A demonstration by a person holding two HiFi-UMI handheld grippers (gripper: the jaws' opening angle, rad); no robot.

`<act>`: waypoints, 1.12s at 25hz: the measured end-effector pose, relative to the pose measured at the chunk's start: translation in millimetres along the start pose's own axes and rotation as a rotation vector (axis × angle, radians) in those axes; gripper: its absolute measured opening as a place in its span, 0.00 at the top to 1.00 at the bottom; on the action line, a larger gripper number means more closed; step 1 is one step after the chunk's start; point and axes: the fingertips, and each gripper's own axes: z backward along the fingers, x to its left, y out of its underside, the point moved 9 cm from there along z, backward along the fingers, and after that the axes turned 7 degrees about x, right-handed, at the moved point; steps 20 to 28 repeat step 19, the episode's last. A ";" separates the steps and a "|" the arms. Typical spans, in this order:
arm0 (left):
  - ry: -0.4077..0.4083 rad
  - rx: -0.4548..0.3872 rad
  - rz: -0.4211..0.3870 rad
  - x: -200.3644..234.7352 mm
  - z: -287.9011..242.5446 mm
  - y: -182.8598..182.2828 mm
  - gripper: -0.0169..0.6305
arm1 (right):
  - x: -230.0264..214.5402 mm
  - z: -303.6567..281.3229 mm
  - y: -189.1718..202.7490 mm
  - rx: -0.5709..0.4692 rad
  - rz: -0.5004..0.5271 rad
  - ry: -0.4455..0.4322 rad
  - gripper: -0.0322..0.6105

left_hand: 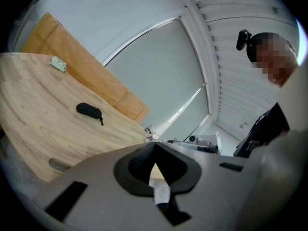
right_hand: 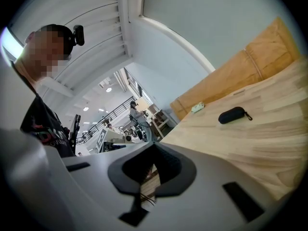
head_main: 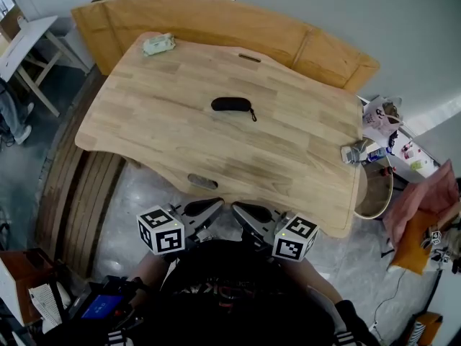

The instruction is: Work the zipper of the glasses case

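- Head view shows the glasses case (head_main: pixel 231 104) lying flat near the middle of the wooden table (head_main: pixel 144 143). Its long side runs across your view, and a short pull cord (head_main: pixel 253 115) trails off its right end.
- The left gripper (head_main: pixel 218 205) and right gripper (head_main: pixel 239 207) are both held near your body, at the near edge of the table and well apart from the case.
- In each gripper view the jaws are pressed together with nothing between them. Neither gripper has hold of anything.
- The case looks closed, but the zipper line is too small to read. It could be zipped all the way or only part of the way, so this scene fits a zip that is yet to be run as well as one that has been run and shut again.
- The case will probably be light, with a semi-stiff shell. On this smooth wood it is likely to slide or spin if you pull on one end alone.
- A sound grip would be one gripper pinching the body across its narrow width, close to the cord end, to brace it.
- The other gripper would take the cord or its tab, which is thin and floppy and easy to miss.
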 end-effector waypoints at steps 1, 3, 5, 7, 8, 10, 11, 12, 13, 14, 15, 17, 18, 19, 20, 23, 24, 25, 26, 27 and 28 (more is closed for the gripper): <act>0.001 0.000 -0.001 0.1 0.3 0.7 0.96 | 0.1 -0.7 -0.1 0.002 0.001 -0.001 0.93; 0.001 -0.004 0.002 0.6 1.5 2.6 0.96 | 0.4 -1.9 0.9 0.004 0.002 -0.002 0.93; -0.001 -0.009 0.007 1.4 2.9 4.4 0.96 | 0.4 -2.7 2.3 0.006 0.001 -0.002 0.93; -0.002 -0.012 0.010 2.3 3.7 5.3 0.96 | 0.2 -3.3 3.3 0.005 -0.001 -0.002 0.93; -0.002 -0.013 0.010 2.4 3.8 5.3 0.96 | 0.1 -3.4 3.4 0.005 -0.002 -0.002 0.93; -0.002 -0.013 0.010 2.2 3.4 4.8 0.96 | -0.1 -2.9 3.2 0.003 -0.005 0.000 0.93; -0.002 -0.012 0.011 1.9 3.3 4.3 0.96 | -0.1 -2.6 2.9 0.003 -0.005 0.001 0.93; -0.002 -0.011 0.011 1.4 3.3 3.8 0.96 | 0.0 -2.2 2.6 0.003 -0.006 0.001 0.93; -0.002 -0.011 0.010 0.9 3.2 3.4 0.96 | 0.2 -1.9 2.3 0.003 -0.006 0.002 0.93; -0.002 -0.010 0.009 0.5 3.1 3.2 0.96 | 0.4 -1.7 2.1 0.003 -0.005 0.003 0.93; -0.002 -0.010 0.007 0.3 3.1 3.1 0.96 | 0.6 -1.5 2.0 0.003 -0.005 0.003 0.93; -0.002 -0.009 0.005 0.3 2.9 3.0 0.96 | 0.6 -1.3 1.6 0.001 -0.003 0.003 0.93; -0.002 -0.009 0.005 0.5 2.9 3.0 0.96 | 0.6 -1.4 1.3 0.000 -0.002 0.004 0.93; -0.002 -0.009 0.004 0.6 2.9 2.9 0.96 | 0.5 -1.4 1.1 0.000 -0.002 0.004 0.93; -0.002 -0.009 0.004 0.6 2.9 2.9 0.96 | 0.5 -1.4 1.1 0.000 -0.002 0.004 0.93; -0.002 -0.009 0.004 0.6 2.9 2.9 0.96 | 0.5 -1.4 1.1 0.000 -0.002 0.004 0.93; -0.002 -0.009 0.004 0.6 2.9 2.9 0.96 | 0.5 -1.4 1.1 0.000 -0.002 0.004 0.93; -0.002 -0.009 0.004 0.6 2.9 2.9 0.96 | 0.5 -1.4 1.1 0.000 -0.002 0.004 0.93; -0.002 -0.009 0.004 0.6 2.9 2.9 0.96 | 0.5 -1.4 1.1 0.000 -0.002 0.004 0.93; -0.002 -0.009 0.004 0.6 2.9 2.9 0.96 | 0.5 -1.4 1.1 0.000 -0.002 0.004 0.93; -0.002 -0.009 0.004 0.6 2.9 2.9 0.96 | 0.5 -1.4 1.1 0.000 -0.002 0.004 0.93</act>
